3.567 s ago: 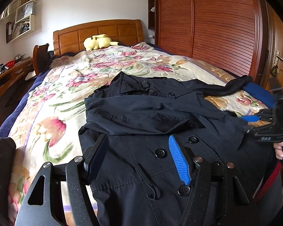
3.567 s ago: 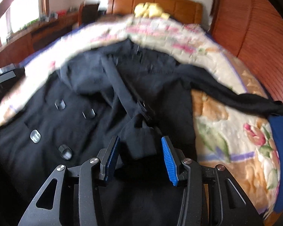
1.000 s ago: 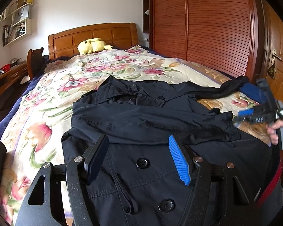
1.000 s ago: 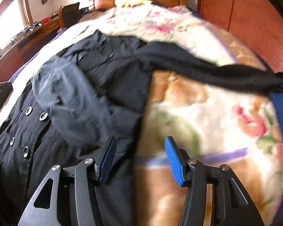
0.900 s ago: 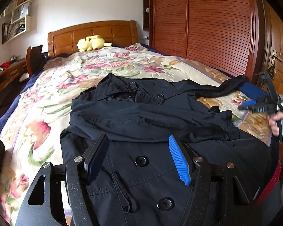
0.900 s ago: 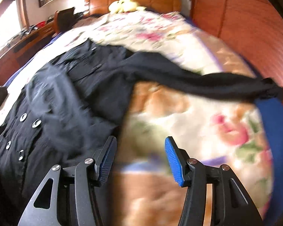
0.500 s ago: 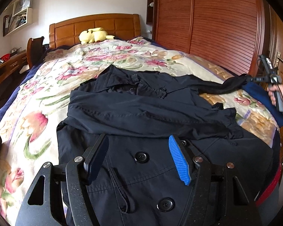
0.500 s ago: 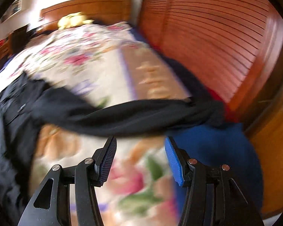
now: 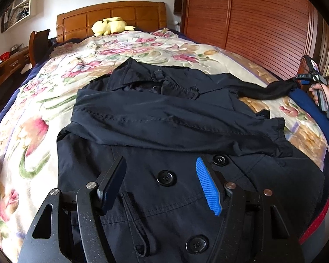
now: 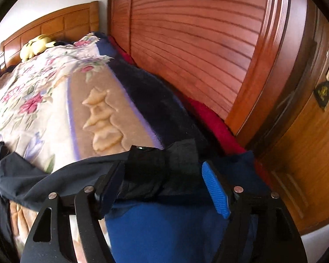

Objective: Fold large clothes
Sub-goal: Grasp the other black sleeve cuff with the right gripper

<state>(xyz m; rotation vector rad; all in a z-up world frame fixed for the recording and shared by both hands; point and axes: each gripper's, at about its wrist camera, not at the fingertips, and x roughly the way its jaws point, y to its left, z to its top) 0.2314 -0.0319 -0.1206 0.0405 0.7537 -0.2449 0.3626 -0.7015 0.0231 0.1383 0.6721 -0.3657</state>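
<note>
A large dark navy buttoned coat point(image 9: 164, 118) lies face up on the flowered bedspread point(image 9: 54, 92). One sleeve is folded across its chest. The other sleeve point(image 9: 272, 88) stretches out to the bed's right edge. My left gripper point(image 9: 162, 182) is open and empty above the coat's lower front. My right gripper point(image 10: 162, 183) is open, with the sleeve's cuff point(image 10: 162, 166) lying between its fingers; it also shows far right in the left wrist view point(image 9: 311, 76), at the sleeve's end.
A wooden slatted wardrobe point(image 10: 197, 43) stands close along the bed's right side, a door point(image 10: 307, 153) beside it. A yellow plush toy point(image 9: 111, 26) lies by the headboard point(image 9: 111, 19). A desk and chair point(image 9: 38, 46) stand left. Blue blanket edge point(image 10: 164, 230) hangs below the cuff.
My right gripper has swung away from the coat's body to the bed's right edge and now straddles the outstretched sleeve's cuff. My left gripper has barely moved.
</note>
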